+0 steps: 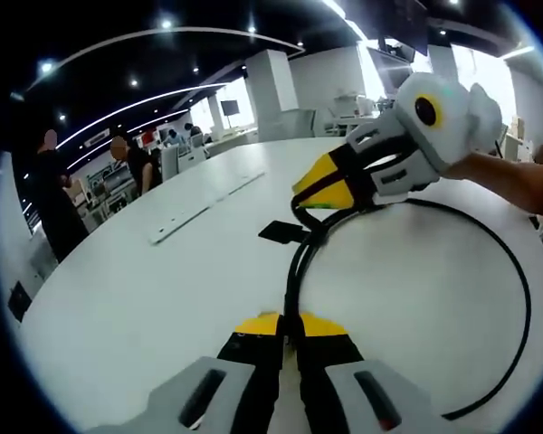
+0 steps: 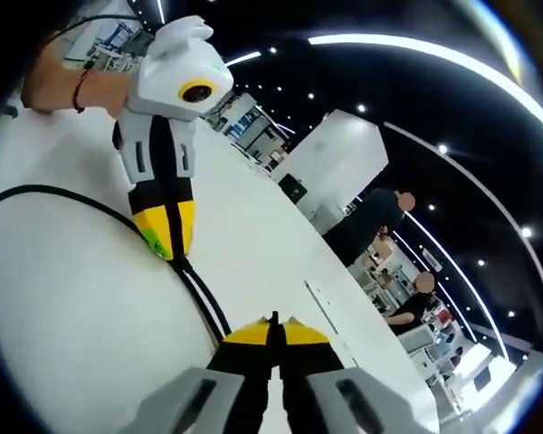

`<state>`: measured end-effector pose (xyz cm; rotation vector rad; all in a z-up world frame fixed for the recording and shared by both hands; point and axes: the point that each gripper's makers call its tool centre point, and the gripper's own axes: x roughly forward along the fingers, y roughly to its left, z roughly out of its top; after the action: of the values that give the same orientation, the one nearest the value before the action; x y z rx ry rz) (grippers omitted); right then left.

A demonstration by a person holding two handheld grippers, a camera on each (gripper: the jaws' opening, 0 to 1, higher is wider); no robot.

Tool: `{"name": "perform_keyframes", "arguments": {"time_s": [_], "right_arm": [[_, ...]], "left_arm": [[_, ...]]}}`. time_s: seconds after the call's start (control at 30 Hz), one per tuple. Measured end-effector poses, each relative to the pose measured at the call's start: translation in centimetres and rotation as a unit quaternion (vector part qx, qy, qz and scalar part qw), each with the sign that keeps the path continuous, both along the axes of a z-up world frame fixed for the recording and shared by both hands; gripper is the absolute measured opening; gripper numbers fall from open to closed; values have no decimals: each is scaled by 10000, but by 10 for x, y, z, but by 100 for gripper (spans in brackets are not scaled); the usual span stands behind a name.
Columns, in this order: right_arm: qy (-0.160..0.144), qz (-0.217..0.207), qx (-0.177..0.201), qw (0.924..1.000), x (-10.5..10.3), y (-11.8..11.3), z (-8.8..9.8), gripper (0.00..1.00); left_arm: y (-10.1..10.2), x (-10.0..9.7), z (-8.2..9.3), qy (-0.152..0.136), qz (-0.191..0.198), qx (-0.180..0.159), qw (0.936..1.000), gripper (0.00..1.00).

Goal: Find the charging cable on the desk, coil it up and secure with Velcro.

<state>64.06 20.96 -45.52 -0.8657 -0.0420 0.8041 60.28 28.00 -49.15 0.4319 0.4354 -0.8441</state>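
The black charging cable [image 1: 290,276] lies on the white round table [image 1: 145,298] in one wide loop that sweeps out to the right. A doubled stretch of it runs between my two grippers. My left gripper [image 1: 285,318] is shut on that stretch at the near end. My right gripper [image 1: 314,193] comes in from the right and is shut on the cable's far end. A flat black Velcro tab [image 1: 282,232] sticks out of the cable just below it. In the right gripper view, my right gripper [image 2: 273,324] pinches the two strands [image 2: 204,303], and my left gripper [image 2: 167,246] grips them further up.
A long white strip [image 1: 204,203] lies flat on the table to the left of the cable. Several people [image 1: 50,194] stand beyond the table's far left edge, near desks and screens. A bare forearm [image 1: 516,181] holds the right gripper.
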Motion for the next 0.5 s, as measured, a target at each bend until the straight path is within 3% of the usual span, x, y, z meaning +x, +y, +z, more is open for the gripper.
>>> {"name": "perform_keyframes", "arguments": {"time_s": [0.5], "right_arm": [[79,-96,304,9995,6,-3,-5,5]], "left_arm": [[1,0,0,1,0,0,10000,7]]}}
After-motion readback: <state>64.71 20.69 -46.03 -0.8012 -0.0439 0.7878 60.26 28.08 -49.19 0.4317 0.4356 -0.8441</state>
